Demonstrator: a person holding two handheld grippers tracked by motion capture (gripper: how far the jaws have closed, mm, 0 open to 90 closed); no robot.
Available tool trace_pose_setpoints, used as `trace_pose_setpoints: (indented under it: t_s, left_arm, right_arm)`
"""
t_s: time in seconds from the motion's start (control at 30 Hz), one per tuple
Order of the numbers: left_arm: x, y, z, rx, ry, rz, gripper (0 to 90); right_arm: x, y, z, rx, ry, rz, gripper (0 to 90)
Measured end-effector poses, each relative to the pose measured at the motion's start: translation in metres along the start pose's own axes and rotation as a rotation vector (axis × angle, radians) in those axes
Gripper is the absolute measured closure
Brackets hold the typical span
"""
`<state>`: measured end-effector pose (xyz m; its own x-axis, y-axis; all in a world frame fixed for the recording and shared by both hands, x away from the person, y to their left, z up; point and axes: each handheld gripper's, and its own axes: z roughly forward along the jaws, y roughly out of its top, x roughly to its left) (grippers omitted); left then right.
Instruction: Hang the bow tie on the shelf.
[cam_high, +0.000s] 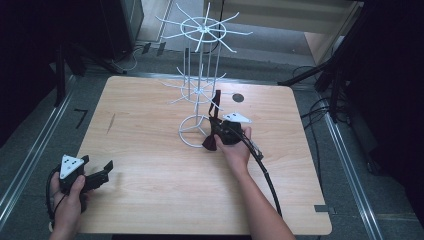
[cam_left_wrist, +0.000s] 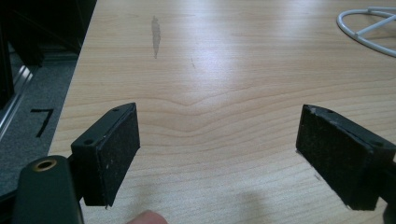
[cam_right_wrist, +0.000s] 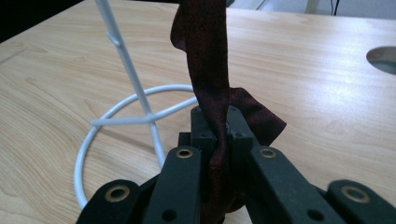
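Jaws of right hand-held gripper (cam_right_wrist: 219, 135) pinch dark red ribbon (cam_right_wrist: 205, 60).

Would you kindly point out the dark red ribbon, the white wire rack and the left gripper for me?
dark red ribbon (cam_right_wrist: 205, 56), right gripper view, its hanging strip.
white wire rack (cam_high: 189, 142), high view, its base ring.
left gripper (cam_left_wrist: 217, 156), left gripper view, midway between its fingers.

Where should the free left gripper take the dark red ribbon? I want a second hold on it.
Grip the ribbon on the upright stretch above the right gripper, coming from the side with jaws level. That part hangs flat and taut beside the rack; the crumpled end below gives less to pinch. The left gripper is open.
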<state>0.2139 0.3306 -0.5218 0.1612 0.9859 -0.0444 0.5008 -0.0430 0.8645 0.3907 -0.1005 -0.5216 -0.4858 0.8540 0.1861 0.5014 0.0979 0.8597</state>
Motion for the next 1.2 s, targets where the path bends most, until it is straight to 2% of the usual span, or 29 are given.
trace_pose_setpoints:
  t_s: [0.23, 0.37, 0.63, 0.7, 0.8, 0.9, 1.03, 1.2]
  left_arm:
    - [0.000, 0.000, 0.000, 0.000, 0.000, 0.000, 14.5]
    - [0.000, 0.000, 0.000, 0.000, 0.000, 0.000, 14.5]
    - [0.000, 0.000, 0.000, 0.000, -0.001, -0.001, 14.5]
    - [0.000, 0.000, 0.000, 0.001, -0.001, -0.002, 14.5]
    - [0.000, 0.000, 0.000, 0.001, 0.000, -0.004, 14.5]
    - [0.000, 0.000, 0.000, 0.001, 0.002, -0.004, 14.5]
    - [0.000, 0.000, 0.000, 0.001, 0.003, -0.004, 14.5]
    - [0.000, 0.000, 0.000, 0.001, 0.003, -0.004, 14.5]
  right_arm:
    - [-0.002, -0.001, 0.002, 0.013, -0.003, 0.008, 86.2]
    - [-0.003, 0.000, 0.001, 0.012, -0.012, 0.002, 80.7]
    - [-0.006, 0.003, -0.003, -0.009, -0.017, 0.003, 39.6]
    - [-0.005, 0.005, -0.006, 0.003, -0.014, -0.003, 30.3]
    - [-0.003, 0.006, -0.010, 0.018, -0.034, -0.032, 12.5]
    - [-0.001, 0.008, -0.017, 0.022, -0.037, -0.042, 5.3]
    - [-0.003, 0.012, -0.027, 0.008, -0.016, -0.038, 0.5]
    - [-0.006, 0.015, -0.041, -0.004, 0.000, -0.041, 0.0]
